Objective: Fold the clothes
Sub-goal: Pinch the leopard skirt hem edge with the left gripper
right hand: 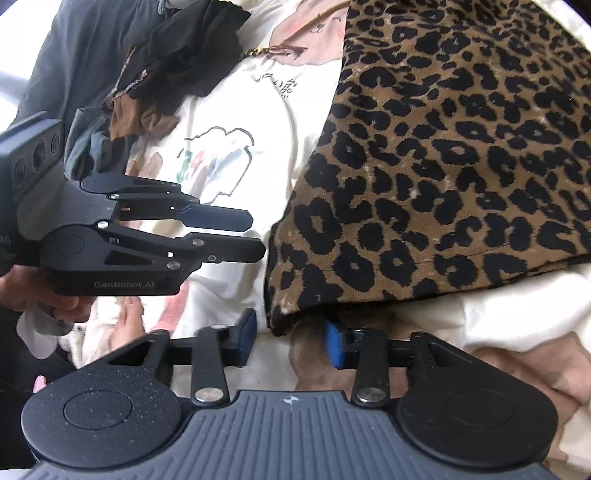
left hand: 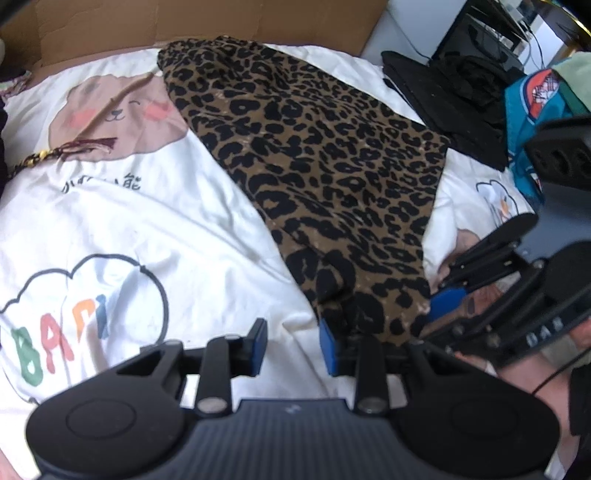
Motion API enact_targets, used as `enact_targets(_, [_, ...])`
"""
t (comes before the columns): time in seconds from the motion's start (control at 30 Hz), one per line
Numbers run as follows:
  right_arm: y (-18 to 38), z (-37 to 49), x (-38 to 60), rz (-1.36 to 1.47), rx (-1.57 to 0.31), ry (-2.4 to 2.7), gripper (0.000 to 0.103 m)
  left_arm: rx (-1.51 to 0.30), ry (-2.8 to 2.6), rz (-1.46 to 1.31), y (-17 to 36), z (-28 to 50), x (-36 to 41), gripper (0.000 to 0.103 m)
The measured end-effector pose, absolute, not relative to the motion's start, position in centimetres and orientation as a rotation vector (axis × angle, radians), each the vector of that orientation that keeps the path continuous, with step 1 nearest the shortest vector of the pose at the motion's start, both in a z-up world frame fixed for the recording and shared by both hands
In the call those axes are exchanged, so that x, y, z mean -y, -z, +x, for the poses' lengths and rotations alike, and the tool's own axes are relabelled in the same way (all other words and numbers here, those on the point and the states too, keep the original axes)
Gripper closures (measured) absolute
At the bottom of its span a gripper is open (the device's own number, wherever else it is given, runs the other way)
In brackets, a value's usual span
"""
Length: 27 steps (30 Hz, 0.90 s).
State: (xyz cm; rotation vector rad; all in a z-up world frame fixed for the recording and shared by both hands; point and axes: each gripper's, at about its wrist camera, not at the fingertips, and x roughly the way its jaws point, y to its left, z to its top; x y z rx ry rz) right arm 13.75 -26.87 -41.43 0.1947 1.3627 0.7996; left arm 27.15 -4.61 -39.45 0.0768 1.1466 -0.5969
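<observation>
1. The left gripper [left hand: 293, 345] was spread apart, nothing between its blue pads [left hand: 328, 347]; the near corner of the leopard-print garment [left hand: 314, 155] lay just ahead of its right finger, touching or just over it.
2. The right gripper [right hand: 290, 338] was also spread, with the garment's near corner hanging just in front of its right pad and not pinched.
3. The garment stretched forward from both grippers across a white printed bedsheet [left hand: 122, 221].
4. Beyond it, to the left gripper's right, lay dark folded clothes [left hand: 443, 99].
5. A cardboard sheet [left hand: 184, 26] stood at the far edge.
</observation>
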Motion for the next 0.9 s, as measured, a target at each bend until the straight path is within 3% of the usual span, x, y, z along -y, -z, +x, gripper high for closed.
enact_targets(0.03, [41.4,13.9,27.1,0.212,-1.366,-0.802,0.093,-1.144,0.605,0.076,39.4,27.1,4.7,0.071])
enact_targets(0.13, [40.8,14.3,28.1,0.256,-1.360,-0.796,0.100,-1.135,0.627,0.073,39.1,27.0,5.0,0.071])
enact_targets(0.63, [38.7,15.9,31.7,0.387,-1.316,-0.761,0.101,-1.106,0.643,0.128,39.6,27.2,7.0,0.070])
enact_targets(0.73, [38.3,16.0,32.0,0.405,-1.307,-0.760,0.101,-1.123,0.641,0.096,40.0,27.4,7.0,0.079])
enact_targets(0.8, [38.1,16.1,32.2,0.420,-1.302,-0.757,0.101,-1.135,0.637,0.081,40.3,27.4,6.7,0.098])
enact_targets(0.9, [38.1,16.2,32.6,0.443,-1.300,-0.748,0.101,-1.157,0.619,0.014,40.6,27.3,5.6,0.100])
